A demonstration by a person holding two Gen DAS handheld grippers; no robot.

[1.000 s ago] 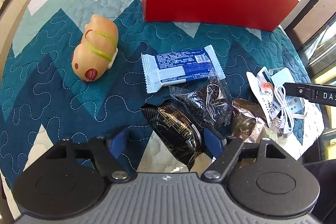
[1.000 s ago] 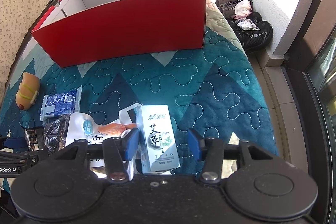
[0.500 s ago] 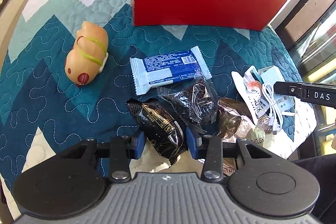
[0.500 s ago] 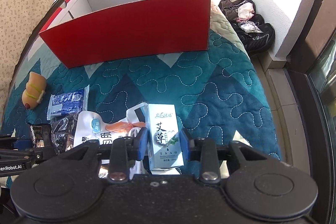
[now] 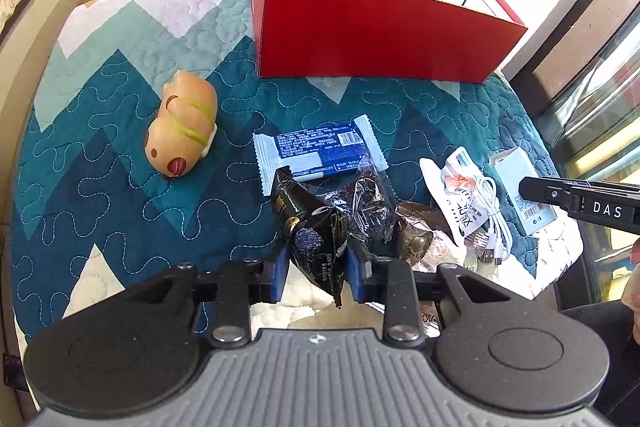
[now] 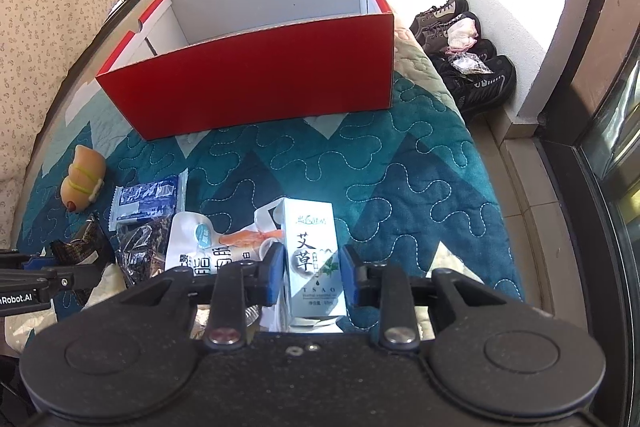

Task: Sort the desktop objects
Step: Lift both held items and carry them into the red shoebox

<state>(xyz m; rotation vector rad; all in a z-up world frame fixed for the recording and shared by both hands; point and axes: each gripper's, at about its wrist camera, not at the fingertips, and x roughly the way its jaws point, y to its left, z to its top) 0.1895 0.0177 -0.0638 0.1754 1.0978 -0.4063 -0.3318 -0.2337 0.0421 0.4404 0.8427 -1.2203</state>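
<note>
Left gripper [image 5: 315, 263] pinching black packet [image 5: 316, 251], lifted clear | right gripper [image 6: 312, 273] clamping white carton [image 6: 313, 259] upright | both ready for red box [image 6: 256, 87]

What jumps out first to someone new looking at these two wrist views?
The open red cardboard box at the far end of the teal quilt dominates both views. Next, both hands are loaded: the left gripper is shut on a black snack packet, the right gripper on a white herbal-product carton. A hot-dog-shaped toy lies apart at the quilt's left.
</note>
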